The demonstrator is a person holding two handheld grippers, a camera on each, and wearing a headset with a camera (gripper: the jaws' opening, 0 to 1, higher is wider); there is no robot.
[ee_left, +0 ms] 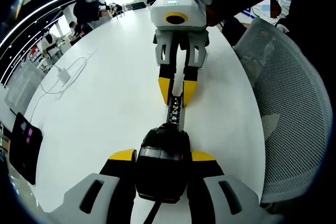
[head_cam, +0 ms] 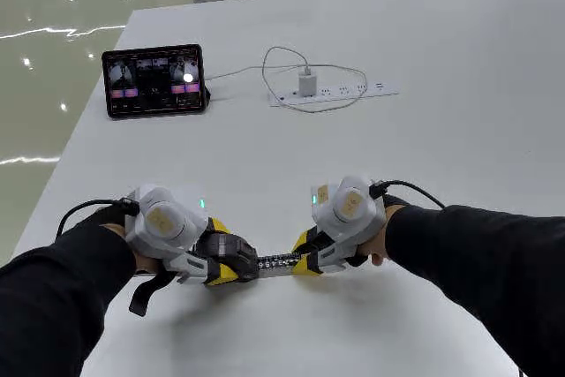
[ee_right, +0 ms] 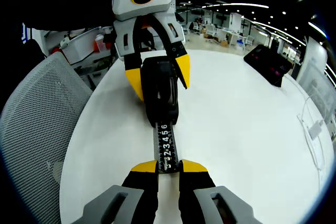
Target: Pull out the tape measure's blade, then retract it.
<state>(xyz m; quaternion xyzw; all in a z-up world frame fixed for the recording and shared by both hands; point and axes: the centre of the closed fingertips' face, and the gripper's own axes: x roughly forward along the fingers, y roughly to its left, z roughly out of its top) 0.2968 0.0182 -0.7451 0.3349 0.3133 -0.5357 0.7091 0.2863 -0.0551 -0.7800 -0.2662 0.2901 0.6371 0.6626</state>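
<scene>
You had the left gripper (ee_left: 163, 156) clenched on the tape measure's case (ee_left: 163, 179), well apart from the tablet (head_cam: 154, 80), and the right gripper (ee_right: 169, 167) pinching the blade (ee_right: 165, 140), drawn out only slightly, with further pulling and retraction apparently left.

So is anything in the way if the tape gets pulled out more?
Nothing that I can see. The right gripper is shut on the blade, the left gripper holds the case, and the table around them is bare. The tablet and power strip lie far off, toward the far edge.
</scene>
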